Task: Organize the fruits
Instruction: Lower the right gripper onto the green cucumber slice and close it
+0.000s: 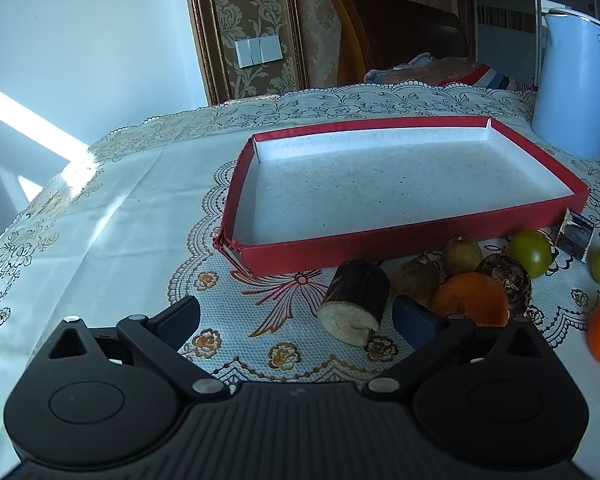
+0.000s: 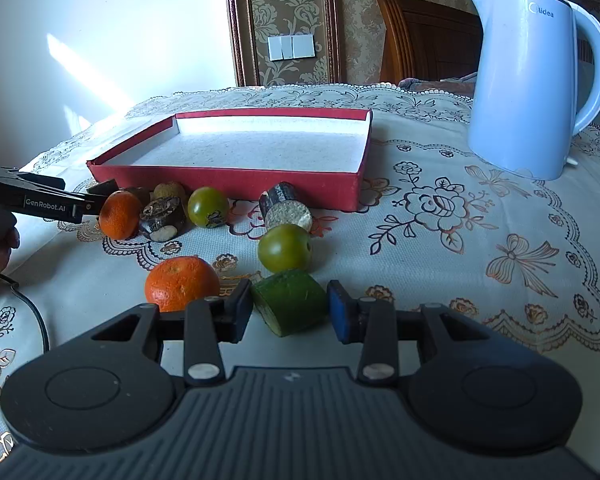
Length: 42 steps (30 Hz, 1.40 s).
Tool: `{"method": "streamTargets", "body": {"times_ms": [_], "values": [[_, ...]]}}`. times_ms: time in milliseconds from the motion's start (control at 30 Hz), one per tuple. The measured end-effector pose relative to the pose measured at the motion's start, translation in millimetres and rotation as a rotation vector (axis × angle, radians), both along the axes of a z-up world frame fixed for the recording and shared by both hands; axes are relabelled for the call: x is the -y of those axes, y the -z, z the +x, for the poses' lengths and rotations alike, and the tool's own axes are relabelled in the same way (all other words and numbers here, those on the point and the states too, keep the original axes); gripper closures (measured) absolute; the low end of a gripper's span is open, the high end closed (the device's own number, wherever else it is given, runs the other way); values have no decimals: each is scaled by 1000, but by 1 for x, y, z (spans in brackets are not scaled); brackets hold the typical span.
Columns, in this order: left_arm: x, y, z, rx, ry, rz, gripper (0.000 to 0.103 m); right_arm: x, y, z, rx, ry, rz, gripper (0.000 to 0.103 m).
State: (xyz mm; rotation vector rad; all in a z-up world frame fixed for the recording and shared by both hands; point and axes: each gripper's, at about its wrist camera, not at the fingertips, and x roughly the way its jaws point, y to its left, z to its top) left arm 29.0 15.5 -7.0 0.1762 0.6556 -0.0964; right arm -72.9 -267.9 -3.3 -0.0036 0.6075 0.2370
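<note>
So nothing's in the red tray yet, it sits well ahead of both sets of jaws with its white floor bare, and all the fruit is lined up along its near wall on the tabletop.

The right gripper has its jaws spread, and a green cut chunk lies right between the pads. The left pad looks about touching it and the right one is just off it, so it's not pinched. I'd guess that piece is stiff and light with a waxy skin, so squeezing across the curved sides should hold fine. The cut face pointing at the camera is probably damp and slicker. Just left of those jaws sits an orange mandarin, and a green round fruit is just beyond the chunk. Both are close enough to get nudged and roll.

The left gripper is spread wide too, holding nothing. Ahead and a bit right of its jaws is a dark-skinned cut cylinder, pale end facing me. It looks hard and woody, so grab it across the barrel. Crowding the right pad is another mandarin, soft-skinned I'd think, so go easy, with brownish fruits packed behind it.

The blue kettle stands far off to the right, out of the way. The tray's near wall is the thing to lift over.
</note>
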Motion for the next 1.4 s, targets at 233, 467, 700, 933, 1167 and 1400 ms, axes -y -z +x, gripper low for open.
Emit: {"method": "streamTargets", "body": {"times_ms": [233,467,700,933,1167,1400], "values": [[3,6,8,-3,7,9,5,0,0,0,-1,2,2,67],[17,5,-5,37,124,41,64,-1,0,0,0,2,-2,67],[19,6,-6,42,142,37,71,-1,-1,0,4,6,-10,66],[19,6,-9,46,112,42,71,-1,-2,-4,26,17,-19,67],[12,2,-14,26,52,-5,71,1,-5,-9,65,54,-25,69],[9,-8,-24,48,34,-44,71,-2,-8,-12,90,67,-43,78]]}}
